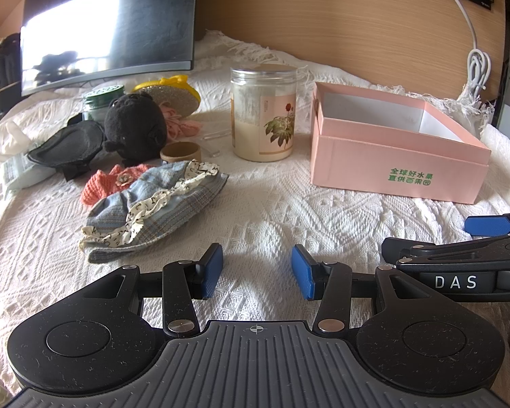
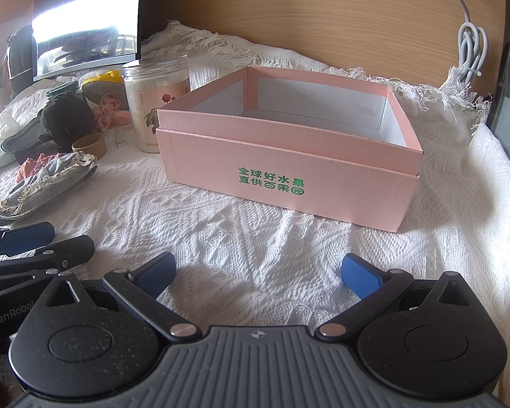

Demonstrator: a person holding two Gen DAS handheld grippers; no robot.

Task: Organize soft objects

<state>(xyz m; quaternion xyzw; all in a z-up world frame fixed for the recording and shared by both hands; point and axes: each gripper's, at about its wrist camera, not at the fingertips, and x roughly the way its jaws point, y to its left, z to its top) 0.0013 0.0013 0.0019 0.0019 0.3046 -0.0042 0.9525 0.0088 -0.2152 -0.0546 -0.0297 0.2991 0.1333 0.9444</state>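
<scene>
Both sets of jaws stand apart with nothing between them: we hold the left gripper [image 1: 257, 272] and the right gripper [image 2: 259, 273] low over the white woven cloth [image 1: 289, 214]. The blue fabric hat [image 1: 153, 204] lies ahead and to the left of the left gripper, its long axis running diagonally from near-left to far-right. The open pink box [image 2: 289, 170] sits directly ahead of the right gripper. We judge the left hand nearer to the hat.
</scene>
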